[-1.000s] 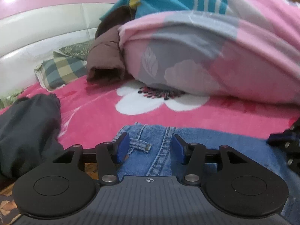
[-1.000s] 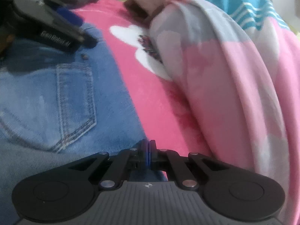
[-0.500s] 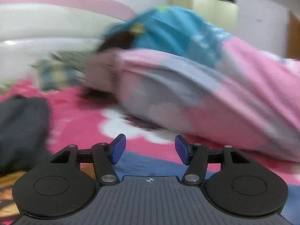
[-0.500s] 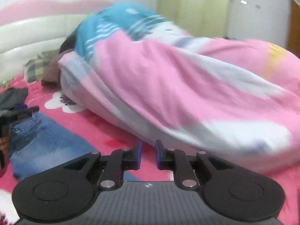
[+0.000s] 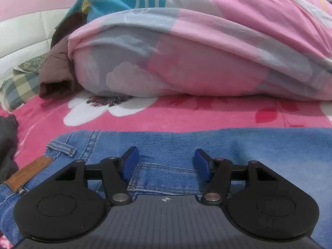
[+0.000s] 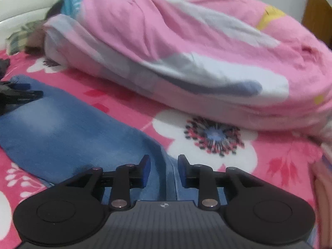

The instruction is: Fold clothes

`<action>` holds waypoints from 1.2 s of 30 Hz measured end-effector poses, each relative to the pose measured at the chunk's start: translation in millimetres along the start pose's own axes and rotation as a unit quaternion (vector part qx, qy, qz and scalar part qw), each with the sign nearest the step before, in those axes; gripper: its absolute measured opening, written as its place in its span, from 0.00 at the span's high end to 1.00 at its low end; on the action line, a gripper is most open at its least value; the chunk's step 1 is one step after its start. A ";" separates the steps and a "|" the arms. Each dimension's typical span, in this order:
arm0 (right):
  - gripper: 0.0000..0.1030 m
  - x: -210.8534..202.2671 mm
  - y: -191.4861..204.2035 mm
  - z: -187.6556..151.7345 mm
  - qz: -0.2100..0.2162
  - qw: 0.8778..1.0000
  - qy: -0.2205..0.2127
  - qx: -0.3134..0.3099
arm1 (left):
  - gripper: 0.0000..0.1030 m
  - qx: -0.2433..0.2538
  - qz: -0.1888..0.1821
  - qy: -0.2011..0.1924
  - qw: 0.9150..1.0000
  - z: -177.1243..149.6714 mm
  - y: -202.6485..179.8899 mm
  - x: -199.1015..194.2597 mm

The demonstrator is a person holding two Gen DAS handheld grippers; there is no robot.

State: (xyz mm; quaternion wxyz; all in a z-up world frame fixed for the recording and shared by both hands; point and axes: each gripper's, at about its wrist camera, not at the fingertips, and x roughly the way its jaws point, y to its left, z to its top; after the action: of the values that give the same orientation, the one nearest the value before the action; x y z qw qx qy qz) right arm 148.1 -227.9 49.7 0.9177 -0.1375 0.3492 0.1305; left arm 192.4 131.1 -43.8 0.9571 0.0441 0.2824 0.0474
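On the pink fleece bedspread printed with big white flowers [image 5: 186, 114], a pair of faded blue denim jeans [image 5: 238, 145] lay spread flat, its waistband end to the left in the left wrist view, where a tan leather brand patch [image 5: 27, 171] and a belt loop [image 5: 61, 148] showed. The left gripper [image 5: 165, 165] hovered low over the seat of the jeans with its blue-padded fingers [image 5: 129, 164] spread moderately wide; nothing lay clamped between them, only the stitched top of a back pocket [image 5: 164, 174] showing beneath the gap. Its jaws had opened further within the last second, though barely at the end.

In the right wrist view the jeans [image 6: 62, 128] ran from the upper left down to the camera, one leg passing under the right gripper [image 6: 164, 171]. Its fingers [image 6: 145, 171] stood a narrow way apart, having just been opening from fully closed, and the denim lay under the gap rather than pinched by the pads. The left gripper [image 6: 16, 96] appeared at the far left edge of that view, over the jeans' far end.

Behind the jeans, a bulky rolled quilt in pink, grey and white [image 5: 197, 58] lay along the bed, apart from the denim. A brown padded garment [image 5: 57, 70] was tucked at its left end, a green checked pillow [image 5: 16, 87] sat beside that, and a dark grey cloth [image 5: 7, 141] lay at the left edge, near the waistband.
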 end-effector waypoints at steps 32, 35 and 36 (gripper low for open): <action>0.91 -16.5 152.8 -82.6 -0.002 0.877 -0.090 -0.471 | 0.41 -0.011 -0.011 -0.003 1.000 -1.8 1.3 -4.0; 0.91 -14.4 162.2 -87.6 0.011 0.869 -0.100 -0.485 | 0.41 -0.011 -0.011 -0.003 1.000 -1.9 1.3 -3.9; 0.90 -13.6 164.8 -87.0 0.015 0.869 -0.103 -0.484 | 0.41 -0.011 -0.011 -0.003 1.000 -2.0 1.4 -4.0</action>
State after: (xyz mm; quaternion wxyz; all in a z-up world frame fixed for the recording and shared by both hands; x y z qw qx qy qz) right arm 30.3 -106.8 -30.2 0.7647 -0.5451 0.1474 0.3105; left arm 188.0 132.1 -43.2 0.9588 0.0303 0.2798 0.0397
